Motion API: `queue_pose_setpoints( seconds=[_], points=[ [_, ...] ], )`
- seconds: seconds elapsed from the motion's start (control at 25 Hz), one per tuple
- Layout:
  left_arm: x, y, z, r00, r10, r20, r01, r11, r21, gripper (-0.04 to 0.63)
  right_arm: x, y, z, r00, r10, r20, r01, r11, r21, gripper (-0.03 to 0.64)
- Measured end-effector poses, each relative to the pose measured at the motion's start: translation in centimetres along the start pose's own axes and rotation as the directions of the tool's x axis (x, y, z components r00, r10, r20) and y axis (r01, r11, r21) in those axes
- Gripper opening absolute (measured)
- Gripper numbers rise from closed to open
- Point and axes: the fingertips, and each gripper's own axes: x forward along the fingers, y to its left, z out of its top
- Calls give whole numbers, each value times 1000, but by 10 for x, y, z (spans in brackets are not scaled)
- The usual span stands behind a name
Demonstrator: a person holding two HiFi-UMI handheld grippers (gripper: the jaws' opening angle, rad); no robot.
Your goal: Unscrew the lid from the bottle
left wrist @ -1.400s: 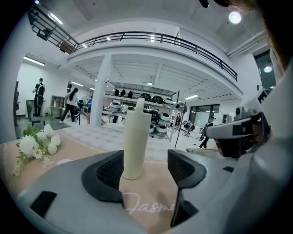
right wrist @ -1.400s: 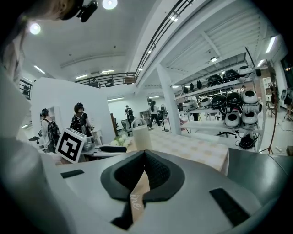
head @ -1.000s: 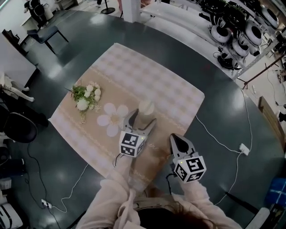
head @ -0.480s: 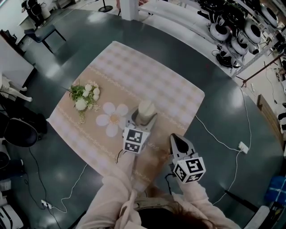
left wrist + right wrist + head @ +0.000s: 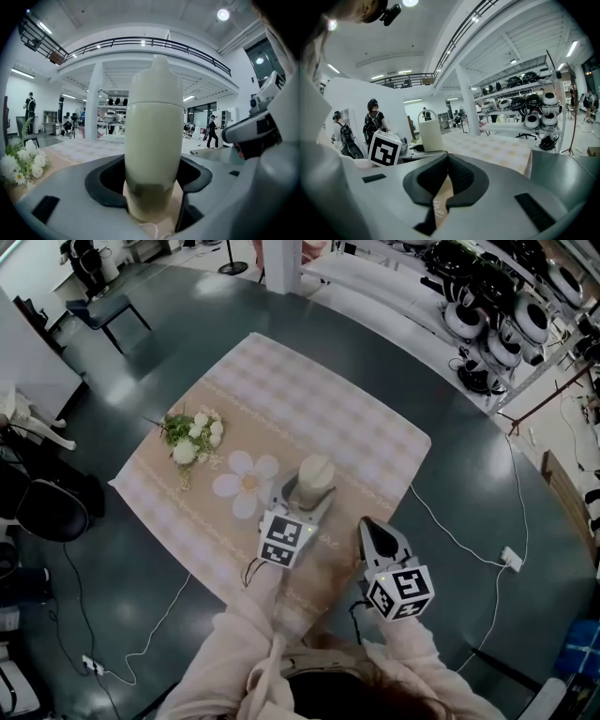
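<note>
Finds the cream bottle point(image 5: 316, 476) upright near the middle of the table point(image 5: 281, 381), on the tan runner point(image 5: 234, 437), just right of a flower-shaped mat point(image 5: 246, 484) and well apart from the small bunch of flowers point(image 5: 195, 439). Shows the left tool point(image 5: 307, 491) around the bottle's lower body, its jaws having just been closing, both pads now pressed against the sides, with the lid point(image 5: 156, 79) standing free above. Base on the runner or just off it: impossible to tell. Shows the right tool point(image 5: 372, 529) closed on nothing, hovering near the table's front edge, beside the left tool and clear of the bottle. Judging by this: anchoring step in hand, lid seemingly on, no unscrewing begun. To do it well: keep the left grip firm and low, away from the seam under the lid; hold the bottle upright and steady, preferably seated on the table to resist the twist. Open the right tool wide before bringing it in, come down over the lid from above, centre on the dome, and close on the lid's straighter wall rather than the tapered, slip-prone tip. Turn in short strokes, re-gripping between, without pulling up until free of the thread. Watch for the smooth body spinning in the left pads.
</note>
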Motion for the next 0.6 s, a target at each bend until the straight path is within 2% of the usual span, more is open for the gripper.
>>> queue_pose_setpoints(
  seconds=[0.16, 0.6],
  points=[
    [-28, -14, 5, 1000, -7, -13, 7, 1000, 7, 314, -13, 17, 12, 999, 43, 29, -43, 999, -16, 14],
    [-116, -43, 6, 998, 34, -50, -36, 999, -40, 314, -52, 77, 41, 978, 192, 88, -185, 980, -76, 14]
  ],
)
